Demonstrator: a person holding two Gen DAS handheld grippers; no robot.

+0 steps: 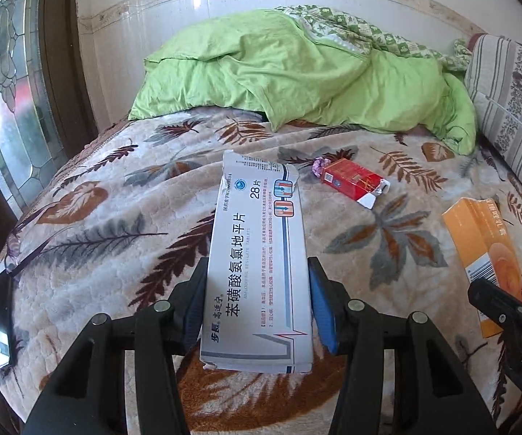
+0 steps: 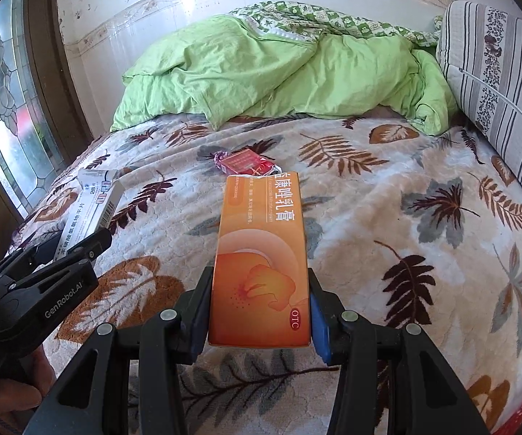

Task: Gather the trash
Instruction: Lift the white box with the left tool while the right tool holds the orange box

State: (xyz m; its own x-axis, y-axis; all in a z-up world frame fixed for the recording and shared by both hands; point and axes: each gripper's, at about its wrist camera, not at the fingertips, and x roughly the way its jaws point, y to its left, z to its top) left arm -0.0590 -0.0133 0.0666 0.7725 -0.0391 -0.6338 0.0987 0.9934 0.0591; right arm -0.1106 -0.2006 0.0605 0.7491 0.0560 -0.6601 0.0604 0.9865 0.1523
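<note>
**Two boxes in hand, two bits still on the bed**

Left gripper (image 1: pixel 257 301) has its jaws pinching the flat white cardboard tablet box (image 1: pixel 257 253); right gripper (image 2: pixel 261 308) is clamped on the long orange cardboard cream box (image 2: pixel 261 257). Both look lifted off the leaf-print blanket (image 2: pixel 388 217). Still left, I'd say: the crumpled red cigarette pack (image 1: pixel 351 181) and the purple foil wrapper (image 1: pixel 319 165) at its 10 o'clock (no bin in sight).

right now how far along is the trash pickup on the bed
Nothing looks binned yet; no bin is in view. In hand: the left claw grips the white box, the right claw grips the orange box, both lifted off the blanket. Left: the red pack and the purple wrapper beside it.
</note>
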